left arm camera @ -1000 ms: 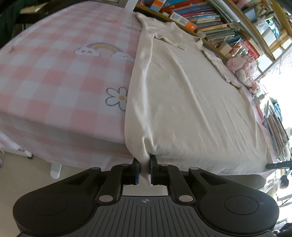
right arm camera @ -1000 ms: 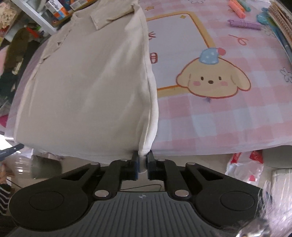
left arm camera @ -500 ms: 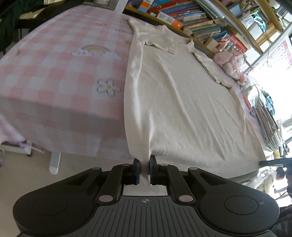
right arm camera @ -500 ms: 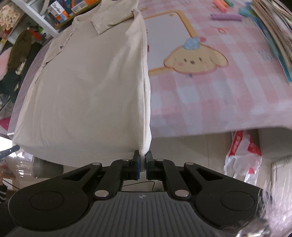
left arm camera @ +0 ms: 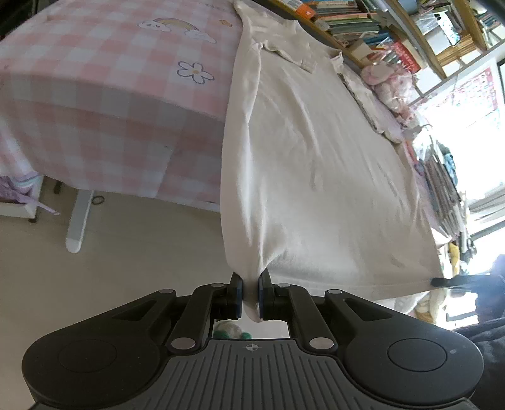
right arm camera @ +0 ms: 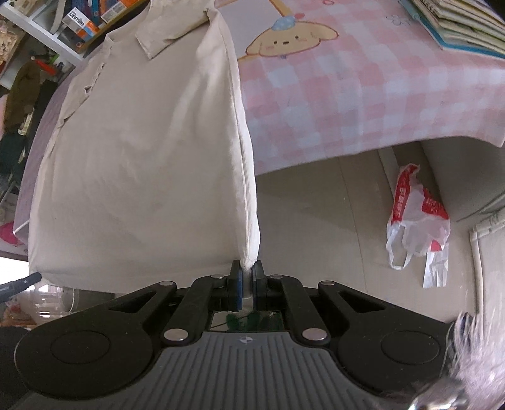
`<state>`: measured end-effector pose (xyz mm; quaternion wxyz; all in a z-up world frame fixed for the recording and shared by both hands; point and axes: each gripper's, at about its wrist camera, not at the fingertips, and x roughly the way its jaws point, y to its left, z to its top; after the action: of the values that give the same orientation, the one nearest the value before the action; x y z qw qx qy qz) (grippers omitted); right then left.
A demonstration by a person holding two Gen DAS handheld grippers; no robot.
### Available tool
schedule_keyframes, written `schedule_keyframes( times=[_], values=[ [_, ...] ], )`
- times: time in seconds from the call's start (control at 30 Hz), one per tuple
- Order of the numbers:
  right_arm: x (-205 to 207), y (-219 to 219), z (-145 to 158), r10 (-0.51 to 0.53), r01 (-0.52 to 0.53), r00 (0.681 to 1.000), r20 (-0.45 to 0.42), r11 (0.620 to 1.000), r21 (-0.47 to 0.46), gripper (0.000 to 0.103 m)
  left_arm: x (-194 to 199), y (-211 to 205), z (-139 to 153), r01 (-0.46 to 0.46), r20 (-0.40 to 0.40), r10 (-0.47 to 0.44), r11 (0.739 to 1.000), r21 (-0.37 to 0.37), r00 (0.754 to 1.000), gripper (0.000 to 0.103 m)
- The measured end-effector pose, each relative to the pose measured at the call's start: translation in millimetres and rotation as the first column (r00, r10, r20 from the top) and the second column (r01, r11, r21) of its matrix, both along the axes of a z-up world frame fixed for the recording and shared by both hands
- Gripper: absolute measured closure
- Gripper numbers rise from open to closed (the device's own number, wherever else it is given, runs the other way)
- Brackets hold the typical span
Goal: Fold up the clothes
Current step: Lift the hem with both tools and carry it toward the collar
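A cream-coloured polo shirt (left arm camera: 315,151) lies face up along a bed, its collar at the far end by the bookshelves and its bottom hem pulled out past the near edge, where it hangs in the air between two grippers. The left gripper (left arm camera: 250,296) has its two fingers closed on the hem's left corner, the cloth bunching into a narrow pleat where the pads pinch it. The right gripper (right arm camera: 247,285) is clamped in the same way on the hem's right corner (right arm camera: 249,252), with the thick side seam running straight up from its fingers. Holding both lower corners at once keeps the hem taut and level, which probably readies the shirt for its bottom half to be carried up and over toward the collar (right arm camera: 170,31) in one even fold. The shirt rests on a pink-and-white checked bedcover (left arm camera: 104,104) printed with a rainbow, a flower and, in the right wrist view, a cartoon puppy (right arm camera: 290,39). Beyond the far edge stand crowded bookshelves (left arm camera: 363,25) and a pink soft toy (left arm camera: 385,82). At the far right of the bed lies a stack of books (right arm camera: 457,22). Below, on the pale floor, sits a red-and-white plastic bag (right arm camera: 416,217), and a white leg (left arm camera: 79,220) shows at the left.
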<state>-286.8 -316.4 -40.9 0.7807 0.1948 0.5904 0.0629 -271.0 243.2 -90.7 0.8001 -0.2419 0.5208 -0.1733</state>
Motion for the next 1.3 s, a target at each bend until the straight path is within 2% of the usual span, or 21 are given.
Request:
schedule_keyframes(
  times=[0.1,0.17,0.27,0.37,0.5,0.53,0.73,0.8,0.93,1.07,1.2,1.3],
  values=[
    [1,4,10,-0.002,0.002,1.000,0.016,0.999,0.042,0.098,4,11,10,-0.023,0.033,0.025,0.997,-0.075,0.999,0.095],
    [2,1,25,-0.034,0.027,0.997,0.064,0.994,0.105,0.098,11,17,24,-0.055,0.072,0.065,0.989,-0.140,0.995,0.095],
    [12,-10,57,-0.129,0.090,0.975,0.180,0.974,0.210,0.098,29,29,48,-0.108,0.165,0.157,0.956,-0.273,0.974,0.095],
    [33,-21,88,-0.245,0.147,0.919,0.308,0.940,0.307,0.098,53,41,67,-0.152,0.233,0.258,0.907,-0.392,0.938,0.095],
    [77,-28,114,-0.374,0.193,0.828,0.418,0.890,0.414,0.098,102,44,80,-0.214,0.273,0.380,0.847,-0.486,0.884,0.095],
    [91,-27,119,-0.390,0.193,0.809,0.439,0.883,0.428,0.098,114,42,82,-0.225,0.288,0.403,0.839,-0.495,0.869,0.096],
    [178,-25,141,-0.417,0.161,0.740,0.527,0.871,0.464,0.098,176,33,101,-0.293,0.322,0.523,0.781,-0.552,0.789,0.096],
    [206,-24,146,-0.420,0.148,0.727,0.543,0.868,0.474,0.098,195,29,110,-0.317,0.328,0.554,0.768,-0.557,0.766,0.096],
    [259,-29,145,-0.392,0.110,0.742,0.544,0.871,0.478,0.098,226,19,124,-0.372,0.330,0.596,0.756,-0.539,0.732,0.096],
    [312,-37,130,-0.352,0.081,0.779,0.520,0.878,0.472,0.098,248,9,122,-0.436,0.312,0.630,0.743,-0.507,0.711,0.096],
    [351,-42,110,-0.315,0.069,0.814,0.487,0.886,0.459,0.098,267,-1,116,-0.479,0.299,0.651,0.734,-0.482,0.697,0.096],
    [376,-44,97,-0.310,0.080,0.834,0.457,0.887,0.455,0.098,284,-1,108,-0.500,0.278,0.658,0.729,-0.468,0.700,0.096]
  ],
)
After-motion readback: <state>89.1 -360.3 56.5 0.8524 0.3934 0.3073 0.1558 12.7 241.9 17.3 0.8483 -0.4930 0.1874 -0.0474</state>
